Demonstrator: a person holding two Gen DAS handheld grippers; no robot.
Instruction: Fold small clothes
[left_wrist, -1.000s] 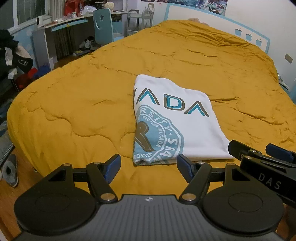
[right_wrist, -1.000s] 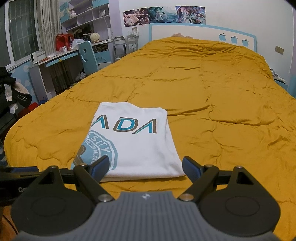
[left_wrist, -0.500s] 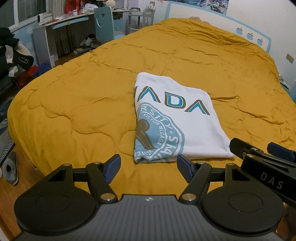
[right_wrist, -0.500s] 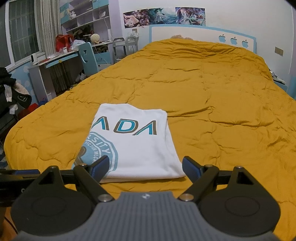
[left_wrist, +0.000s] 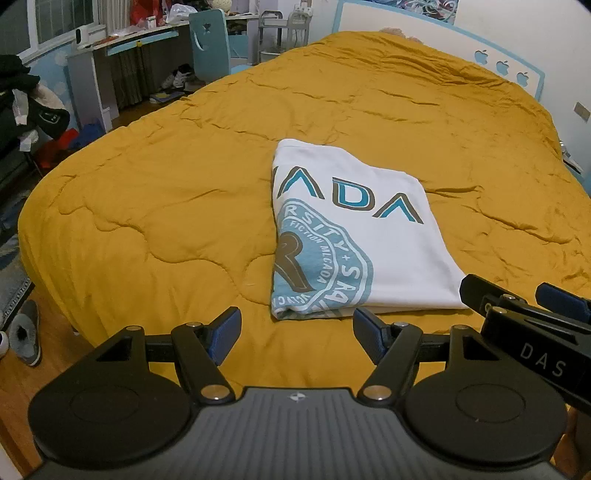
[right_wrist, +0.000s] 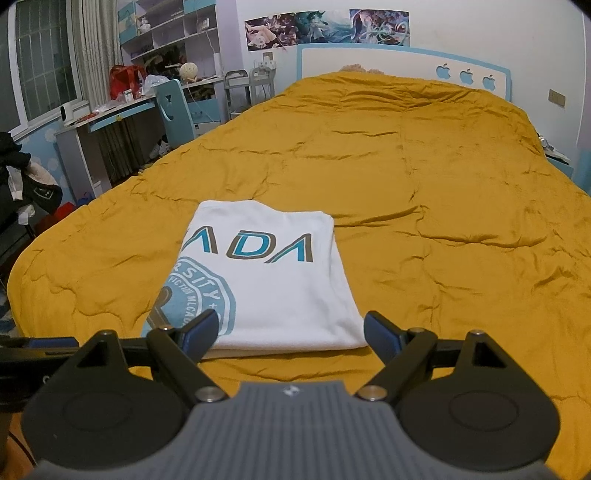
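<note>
A white T-shirt (left_wrist: 369, 236) with teal and brown print lies folded into a neat rectangle on the mustard quilt (left_wrist: 166, 192) near the bed's foot. It also shows in the right wrist view (right_wrist: 280, 280). My left gripper (left_wrist: 295, 328) is open and empty, just short of the shirt's near left corner. My right gripper (right_wrist: 290, 330) is open and empty, hovering just before the shirt's near edge. The right gripper's fingers (left_wrist: 517, 306) show at the right in the left wrist view.
The quilted bed (right_wrist: 424, 184) stretches back to a white and blue headboard (right_wrist: 406, 62). A desk (right_wrist: 107, 122) and blue chair (right_wrist: 173, 107) stand left of the bed. Dark clothes (left_wrist: 26, 99) pile at the far left. A grey slipper (left_wrist: 26, 332) lies on the wooden floor.
Both grippers have stayed open and empty. The left wrist view has tilted slightly, so the shirt sits a little lower in it. The shirt has not moved.
</note>
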